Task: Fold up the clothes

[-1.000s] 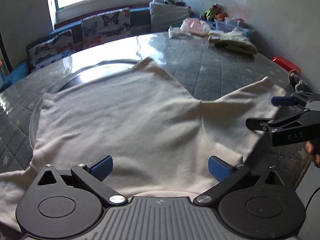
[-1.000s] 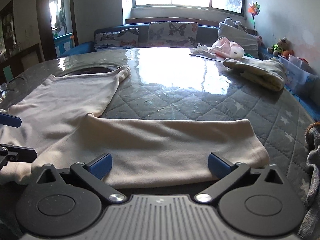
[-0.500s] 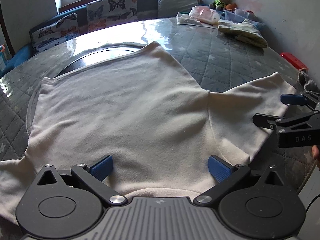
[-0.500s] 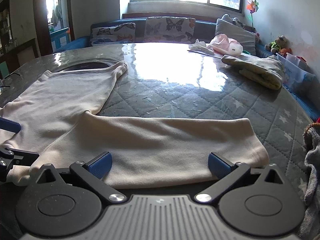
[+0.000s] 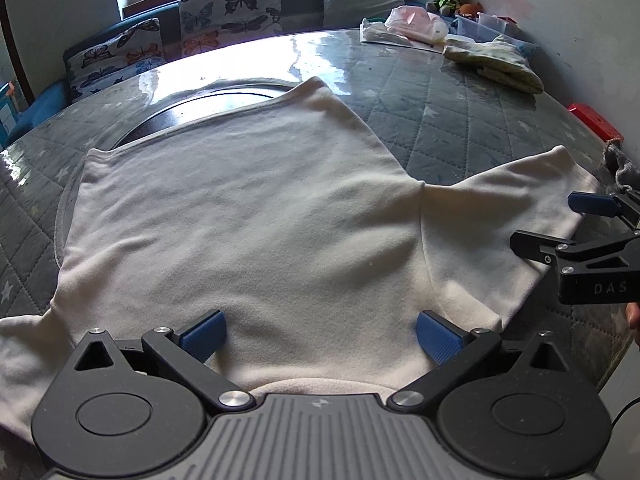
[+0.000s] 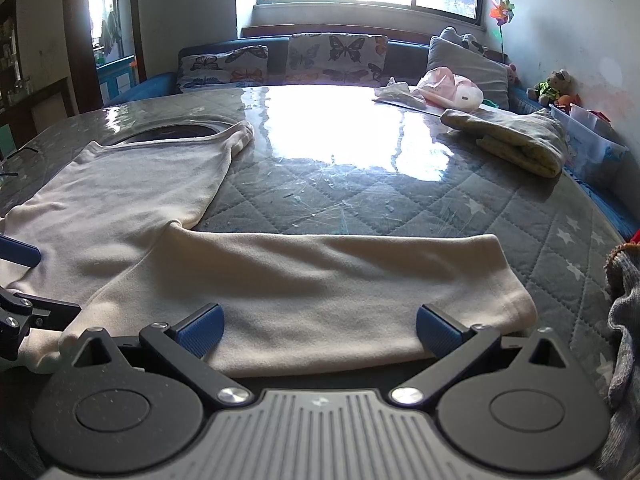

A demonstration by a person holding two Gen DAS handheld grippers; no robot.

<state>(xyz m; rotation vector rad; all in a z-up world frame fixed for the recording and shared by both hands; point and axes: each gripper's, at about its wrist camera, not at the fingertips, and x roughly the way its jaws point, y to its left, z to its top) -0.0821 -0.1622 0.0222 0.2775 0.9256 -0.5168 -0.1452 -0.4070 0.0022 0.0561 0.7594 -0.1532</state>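
Observation:
A cream long-sleeved shirt [image 5: 248, 216] lies flat on the quilted grey table [image 5: 460, 120], with its hem toward the far side. My left gripper [image 5: 320, 332] is open and hovers over the shirt's near edge at the collar. One sleeve [image 6: 320, 280] stretches across the right wrist view. Above that sleeve's near edge my right gripper [image 6: 318, 330] stands open, holding nothing. The left wrist view catches the right gripper [image 5: 552, 224] from the side at the sleeve's end.
A folded yellowish garment [image 6: 520, 140] and a pink bag [image 6: 448, 90] lie at the table's far right. A grey knitted item [image 6: 624, 312] sits at the right edge. A dark round hole [image 5: 208, 108] in the table shows beyond the shirt's hem. Butterfly cushions [image 6: 332, 58] line the sofa behind.
The left gripper has risen and tilted down, so more of the shirt shows. The right gripper has shifted slightly. Both stay open, and the shirt has not moved.

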